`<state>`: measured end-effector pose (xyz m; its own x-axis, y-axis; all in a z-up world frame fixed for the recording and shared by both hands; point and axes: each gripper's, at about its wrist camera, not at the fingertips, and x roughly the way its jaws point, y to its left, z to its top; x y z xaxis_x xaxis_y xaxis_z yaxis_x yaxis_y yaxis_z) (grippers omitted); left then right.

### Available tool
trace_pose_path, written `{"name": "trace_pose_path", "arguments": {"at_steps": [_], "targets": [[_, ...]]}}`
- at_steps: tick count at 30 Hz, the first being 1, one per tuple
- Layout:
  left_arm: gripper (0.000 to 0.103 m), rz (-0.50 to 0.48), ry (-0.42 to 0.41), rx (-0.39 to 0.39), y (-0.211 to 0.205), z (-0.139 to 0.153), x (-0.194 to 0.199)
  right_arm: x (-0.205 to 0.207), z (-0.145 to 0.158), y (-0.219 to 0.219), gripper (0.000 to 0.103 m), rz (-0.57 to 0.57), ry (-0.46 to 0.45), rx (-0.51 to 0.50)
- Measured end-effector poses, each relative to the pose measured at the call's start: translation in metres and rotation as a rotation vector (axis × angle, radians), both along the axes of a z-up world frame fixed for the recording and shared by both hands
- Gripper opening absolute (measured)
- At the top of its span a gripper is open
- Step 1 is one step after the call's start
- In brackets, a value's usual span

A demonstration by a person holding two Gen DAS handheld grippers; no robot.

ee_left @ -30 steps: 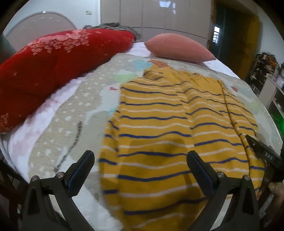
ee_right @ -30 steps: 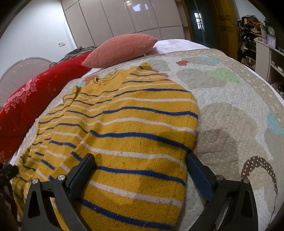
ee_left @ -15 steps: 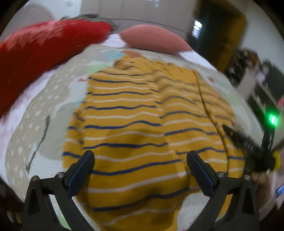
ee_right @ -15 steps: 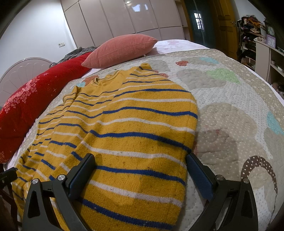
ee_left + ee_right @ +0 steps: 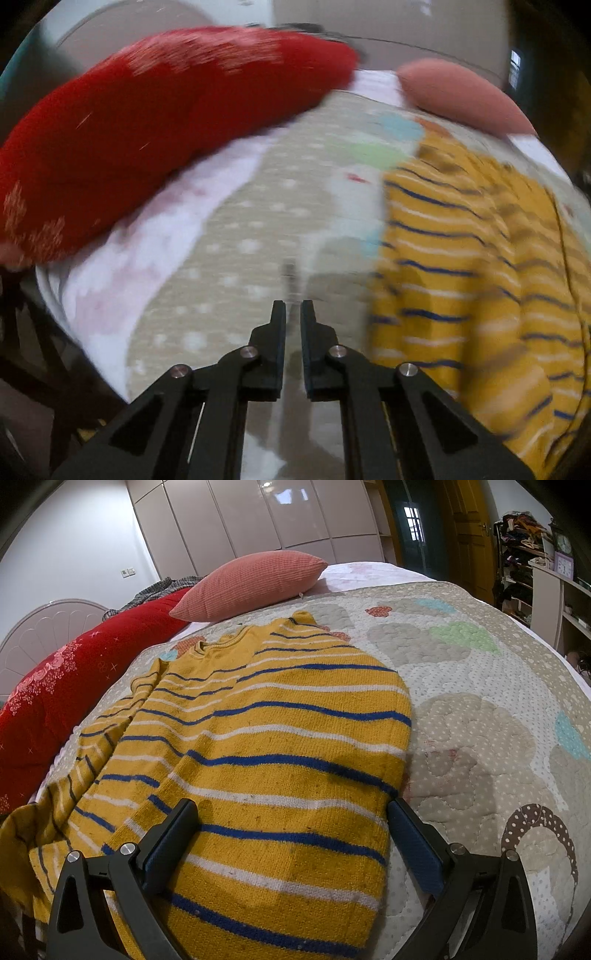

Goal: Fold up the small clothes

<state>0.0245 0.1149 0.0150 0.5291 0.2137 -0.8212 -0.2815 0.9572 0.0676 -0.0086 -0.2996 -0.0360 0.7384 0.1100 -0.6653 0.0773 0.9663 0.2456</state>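
A yellow sweater with blue and white stripes (image 5: pixel 280 738) lies spread on the quilted bedspread (image 5: pixel 480 709), neck toward the pillows. My right gripper (image 5: pixel 291 823) is open, its fingers straddling the sweater's near hem just above it. In the blurred left wrist view the sweater (image 5: pixel 480 277) is off to the right. My left gripper (image 5: pixel 293 314) is shut with nothing between its fingers, over bare quilt (image 5: pixel 240 266) left of the sweater. The sweater's left sleeve (image 5: pixel 74 775) lies bunched at the bed's left edge.
A long red bolster (image 5: pixel 66 686) runs along the left side of the bed, also in the left wrist view (image 5: pixel 147 129). A pink pillow (image 5: pixel 251 583) lies at the head. Shelves with clutter (image 5: pixel 546 576) stand at the right. The bed's near-left edge (image 5: pixel 85 332) drops off.
My left gripper has closed and swung left, off the sweater and over bare quilt. My right gripper has held still and stayed open over the hem.
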Motion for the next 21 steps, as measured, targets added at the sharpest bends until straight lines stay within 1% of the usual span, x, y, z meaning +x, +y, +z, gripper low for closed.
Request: {"name": "trace_pose_path", "arguments": {"at_steps": [2,3,4,5,6,7,8,9,10,11,14,15,18,19,20,21], "targets": [[0.010,0.014,-0.038,-0.062,0.014,0.008,-0.014,0.000,0.000,0.000,0.103,0.000,0.001,-0.003],[0.017,0.014,-0.046,-0.071,0.015,0.011,-0.022,0.000,0.000,-0.001,0.103,0.000,0.002,-0.004],[0.030,0.008,-0.063,-0.075,0.016,0.014,-0.028,0.000,0.000,-0.001,0.103,0.000,0.003,-0.006],[0.038,-0.006,-0.082,-0.077,0.015,0.018,-0.035,0.000,0.000,-0.001,0.103,-0.001,0.004,-0.007],[0.051,-0.023,-0.106,-0.079,0.013,0.021,-0.040,-0.002,0.002,0.002,0.103,-0.001,0.004,-0.008],[0.061,-0.038,-0.132,-0.077,0.011,0.025,-0.044,-0.004,0.002,0.002,0.103,0.000,0.004,-0.004],[0.066,-0.056,-0.159,-0.068,0.006,0.031,-0.052,-0.004,0.002,0.002,0.103,0.000,0.006,0.000],[0.074,-0.065,-0.177,-0.066,0.004,0.035,-0.053,-0.001,0.001,0.002,0.103,0.001,0.005,0.006],[0.077,-0.077,-0.194,-0.068,-0.001,0.040,-0.058,0.000,0.001,0.001,0.103,0.001,0.007,0.011],[0.077,-0.084,-0.207,-0.071,-0.003,0.042,-0.061,0.004,0.000,0.000,0.103,0.005,0.011,0.023],[0.077,-0.113,-0.221,-0.080,-0.015,0.051,-0.071,0.010,0.001,-0.004,0.103,0.039,0.062,0.037],[0.077,-0.122,-0.225,-0.083,-0.018,0.054,-0.074,0.012,0.001,-0.004,0.103,0.054,0.086,0.027],[0.079,-0.139,-0.241,-0.078,-0.027,0.060,-0.084,0.014,0.002,0.001,0.103,0.079,0.104,-0.028],[0.081,-0.146,-0.246,-0.075,-0.028,0.062,-0.086,0.014,0.001,0.001,0.103,0.081,0.109,-0.023],[0.081,-0.151,-0.248,-0.071,-0.031,0.065,-0.090,0.014,0.000,0.000,0.103,0.079,0.134,-0.024],[0.081,-0.156,-0.252,-0.066,-0.034,0.067,-0.093,0.012,0.000,0.000,0.103,0.071,0.122,-0.020]]}}
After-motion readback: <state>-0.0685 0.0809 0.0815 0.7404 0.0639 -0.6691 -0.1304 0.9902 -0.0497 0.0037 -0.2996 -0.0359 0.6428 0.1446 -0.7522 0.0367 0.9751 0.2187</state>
